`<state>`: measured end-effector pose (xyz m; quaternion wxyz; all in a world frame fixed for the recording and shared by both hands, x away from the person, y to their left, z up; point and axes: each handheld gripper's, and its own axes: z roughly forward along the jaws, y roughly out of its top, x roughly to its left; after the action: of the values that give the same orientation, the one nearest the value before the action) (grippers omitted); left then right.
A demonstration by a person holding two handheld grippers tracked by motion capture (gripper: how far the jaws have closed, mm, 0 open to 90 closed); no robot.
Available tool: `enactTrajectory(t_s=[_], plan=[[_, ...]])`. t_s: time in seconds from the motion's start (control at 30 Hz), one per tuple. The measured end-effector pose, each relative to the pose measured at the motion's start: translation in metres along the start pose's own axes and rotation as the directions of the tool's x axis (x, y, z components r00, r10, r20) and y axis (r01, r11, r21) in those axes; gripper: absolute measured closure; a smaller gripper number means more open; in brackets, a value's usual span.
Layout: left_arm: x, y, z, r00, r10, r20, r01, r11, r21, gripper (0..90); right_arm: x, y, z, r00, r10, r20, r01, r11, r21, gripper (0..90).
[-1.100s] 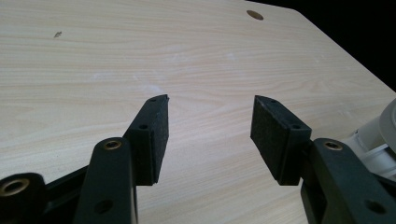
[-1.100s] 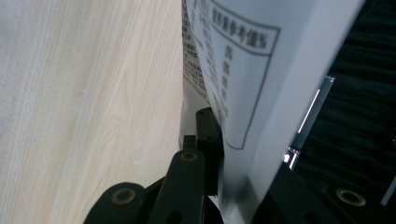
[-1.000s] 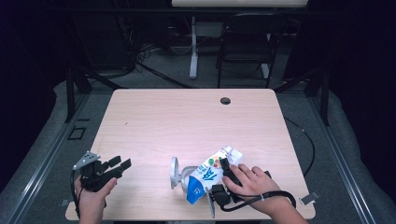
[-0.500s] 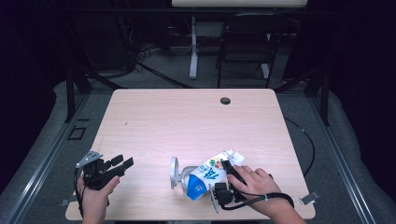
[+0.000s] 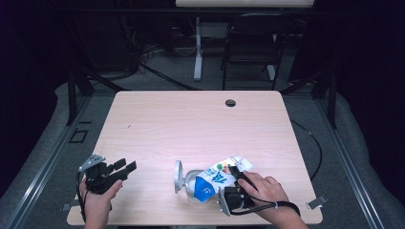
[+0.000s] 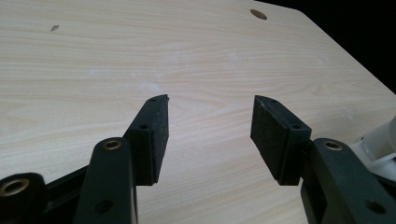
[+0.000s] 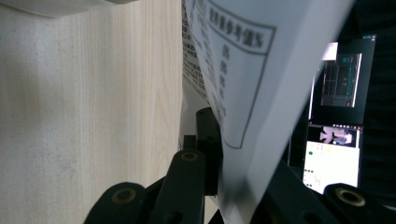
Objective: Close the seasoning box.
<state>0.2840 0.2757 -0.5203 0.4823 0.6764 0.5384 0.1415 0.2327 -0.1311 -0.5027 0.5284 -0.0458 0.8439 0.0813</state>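
Carton (image 5: 217,179): tilted, lower end at the mouth of the lidded can (image 5: 188,183), near the table's (image 5: 191,124) front edge.
Right gripper (image 5: 235,172): clenched on 1 thin carton panel (image 7: 243,79).
Left gripper (image 6: 208,130): released, jaws apart, nothing held, parked well left.
Progress: carton grasped; judged mid-task, disposal or emptying not completed.
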Motion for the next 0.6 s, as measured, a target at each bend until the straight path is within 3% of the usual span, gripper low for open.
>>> enactTrajectory(t_s=[0.1,0.23,0.27,0.4,0.5,0.6], plan=[[-0.0004,0.0,0.0001,1.0,0.008,0.003,-0.008,1.0,0.0,47.4,0.0039,-0.0043,0.0001,0.9986,0.054,-0.002,-0.054,0.998,-0.016,88.0],[0.0005,-0.0008,-0.0011,1.0,0.009,0.001,-0.009,0.9999,0.004,47.4,0.0071,-0.0084,0.0003,0.9955,0.095,-0.003,-0.095,0.995,-0.025,88.0],[0.0007,-0.0012,-0.0009,1.0,0.006,0.001,-0.006,1.0,-0.001,47.4,0.0064,-0.0085,-0.0016,0.9956,0.094,-0.004,-0.094,0.996,-0.007,88.0],[0.0019,-0.0014,-0.0025,1.0,0.007,0.0,-0.007,1.0,0.003,47.4,0.0091,-0.0083,-0.0004,0.9892,0.147,-0.008,-0.147,0.988,-0.045,88.0],[0.0021,-0.0016,-0.0032,1.0,0.008,-0.001,-0.008,1.0,-0.005,47.4,0.0078,-0.0061,-0.0032,0.9888,0.149,-0.005,-0.149,0.988,-0.03,88.0],[0.0039,-0.0021,-0.0044,1.0,0.002,-0.003,-0.002,1.0,-0.003,47.4,0.0076,-0.0052,-0.0039,0.9848,0.174,-0.002,-0.174,0.983,-0.052,88.0]])
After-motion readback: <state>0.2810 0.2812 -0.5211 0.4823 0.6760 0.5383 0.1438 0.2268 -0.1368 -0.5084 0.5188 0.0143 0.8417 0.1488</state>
